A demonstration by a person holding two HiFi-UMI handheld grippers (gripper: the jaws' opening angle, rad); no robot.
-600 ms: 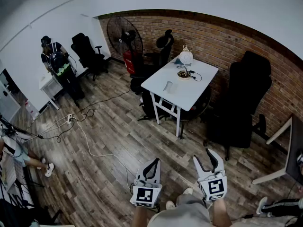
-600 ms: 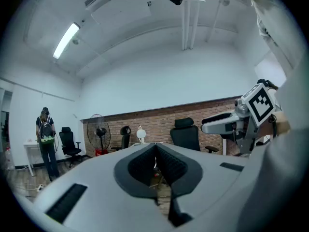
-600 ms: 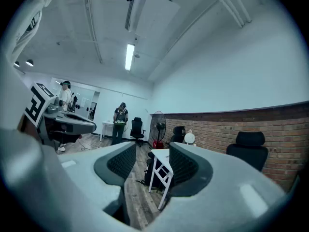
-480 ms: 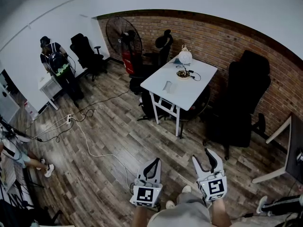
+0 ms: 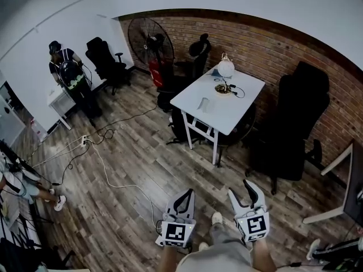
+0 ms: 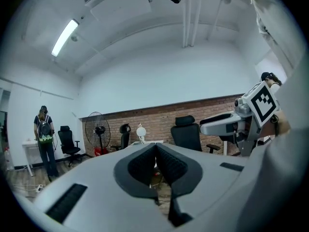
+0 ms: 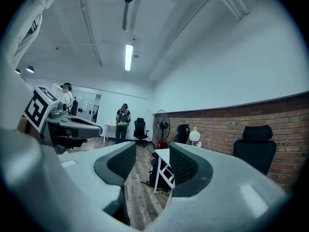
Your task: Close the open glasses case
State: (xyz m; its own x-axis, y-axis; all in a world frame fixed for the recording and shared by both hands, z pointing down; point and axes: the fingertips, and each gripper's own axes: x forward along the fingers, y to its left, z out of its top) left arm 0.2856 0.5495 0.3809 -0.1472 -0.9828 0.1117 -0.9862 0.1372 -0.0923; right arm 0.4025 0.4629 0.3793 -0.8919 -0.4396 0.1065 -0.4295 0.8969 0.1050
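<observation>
A white table [image 5: 227, 115] stands across the room by the brick wall. On it lies a small pale object [image 5: 204, 104] that may be the glasses case; it is too small to tell whether it is open. Both grippers are held low near my body, far from the table. In the left gripper view the pads of my left gripper [image 5: 184, 198] [image 6: 155, 148] touch, with nothing between them. My right gripper [image 5: 249, 192] [image 7: 147, 162] stands open and empty, and the table [image 7: 161, 154] shows through its gap.
A white lamp [image 5: 225, 68] and a small dish with a cable [image 5: 222, 89] share the table. Black office chairs [image 5: 298, 123] and a floor fan [image 5: 148, 41] surround it. Cables [image 5: 108, 169] trail over the wood floor. A person [image 5: 68, 72] stands at back left.
The head view has shifted slightly, so the table sits a little further right. Both grippers stay low with their jaws unchanged.
</observation>
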